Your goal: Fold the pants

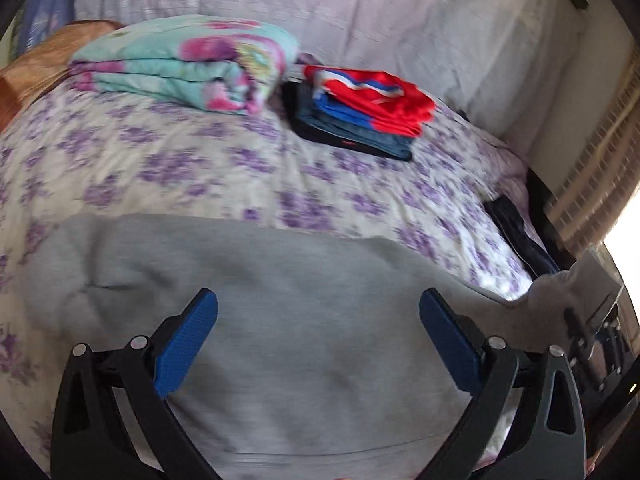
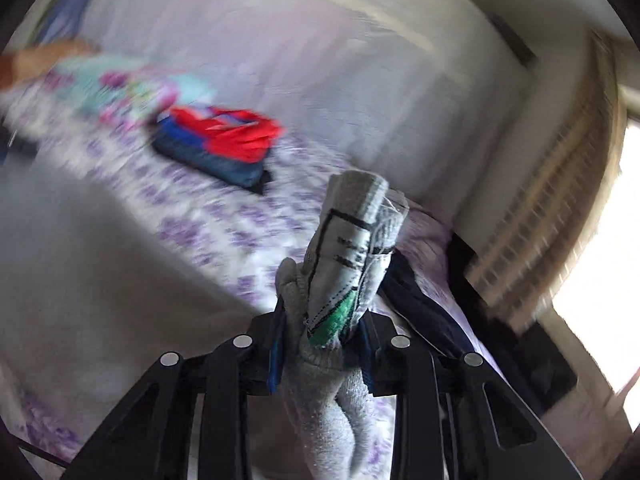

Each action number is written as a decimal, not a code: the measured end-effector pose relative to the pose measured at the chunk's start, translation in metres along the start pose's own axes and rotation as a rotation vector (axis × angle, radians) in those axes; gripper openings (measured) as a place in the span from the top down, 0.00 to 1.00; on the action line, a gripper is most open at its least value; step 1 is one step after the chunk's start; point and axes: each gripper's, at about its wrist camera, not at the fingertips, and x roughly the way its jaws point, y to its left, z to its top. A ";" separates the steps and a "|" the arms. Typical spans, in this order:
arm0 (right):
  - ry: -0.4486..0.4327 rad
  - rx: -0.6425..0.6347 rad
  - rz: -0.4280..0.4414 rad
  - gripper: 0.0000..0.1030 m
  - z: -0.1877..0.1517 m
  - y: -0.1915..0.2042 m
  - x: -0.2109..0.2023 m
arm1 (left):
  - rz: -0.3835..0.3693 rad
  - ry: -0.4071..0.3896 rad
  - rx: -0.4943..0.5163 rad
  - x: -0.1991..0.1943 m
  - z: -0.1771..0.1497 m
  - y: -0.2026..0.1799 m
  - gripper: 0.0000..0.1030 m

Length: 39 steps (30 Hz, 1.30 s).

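A sewn-in label [image 2: 352, 248] stands at the centre of the right wrist view, white with black lines of print and a green patch at its lower end; the print is too blurred to read. It sits on a bunched edge of the grey pants [image 2: 340, 384], soft fleecy knit with a looped inner face, which rises out of the right gripper [image 2: 320, 344]. That claw is clamped on the bunch, its blue pads pressed against the cloth on both sides and its black linkage filling the bottom of the frame.

In the left wrist view the rest of the grey pants [image 1: 256, 288] spreads broad and mostly flat across the lower half of the frame, lying on a bedspread [image 1: 168, 168] printed with purple flowers on white. The left gripper [image 1: 318, 300] hangs above the cloth with its jaws wide apart, its ribbed blue pads [image 1: 186, 348] clear of the fabric and nothing between them.

In the upper middle of that frame lies a stack of folded clothes [image 1: 360, 116], red over blue over dark denim. To its left rests a folded blanket [image 1: 188, 68], turquoise with pink blooms. A pale wall [image 1: 360, 12] runs behind the bed. Dark fabric [image 1: 516, 232] lies at the bed's right edge.
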 end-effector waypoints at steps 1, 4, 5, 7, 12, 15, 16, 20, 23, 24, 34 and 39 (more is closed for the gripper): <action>0.007 -0.059 0.030 0.70 0.002 0.015 0.004 | 0.009 -0.008 -0.013 -0.002 0.000 0.010 0.04; 0.031 -0.249 0.128 0.70 -0.002 0.058 0.007 | 0.011 -0.013 -0.025 -0.005 0.001 0.029 0.04; 0.042 -0.308 0.169 0.69 -0.005 0.068 0.008 | 0.005 -0.012 -0.022 -0.004 0.001 0.031 0.04; 0.060 -0.353 0.237 0.61 -0.009 0.075 0.007 | 0.003 -0.023 0.005 -0.003 -0.001 0.030 0.04; 0.118 -0.312 0.402 0.48 -0.004 0.062 0.012 | 0.016 -0.018 0.082 0.003 -0.007 0.019 0.04; 0.131 -0.140 0.627 0.41 0.011 0.027 0.002 | 0.005 -0.017 0.089 0.000 -0.008 0.018 0.04; 0.124 -0.062 0.707 0.37 0.013 0.014 -0.003 | -0.010 -0.016 0.087 -0.001 -0.007 0.018 0.04; 0.069 0.215 0.863 0.34 0.017 -0.035 -0.009 | -0.075 -0.007 0.103 -0.003 -0.006 0.006 0.04; 0.065 0.375 0.856 0.43 0.012 -0.053 0.013 | -0.093 0.002 0.129 -0.001 -0.007 -0.009 0.04; 0.086 0.436 0.862 0.45 0.006 -0.055 0.027 | -0.095 0.006 0.136 -0.001 -0.008 -0.012 0.04; 0.129 0.615 0.954 0.45 -0.023 -0.074 0.055 | -0.138 0.025 0.218 -0.001 -0.009 -0.048 0.04; 0.118 0.864 0.943 0.45 -0.040 -0.117 0.087 | -0.349 0.078 0.280 0.003 -0.008 -0.103 0.07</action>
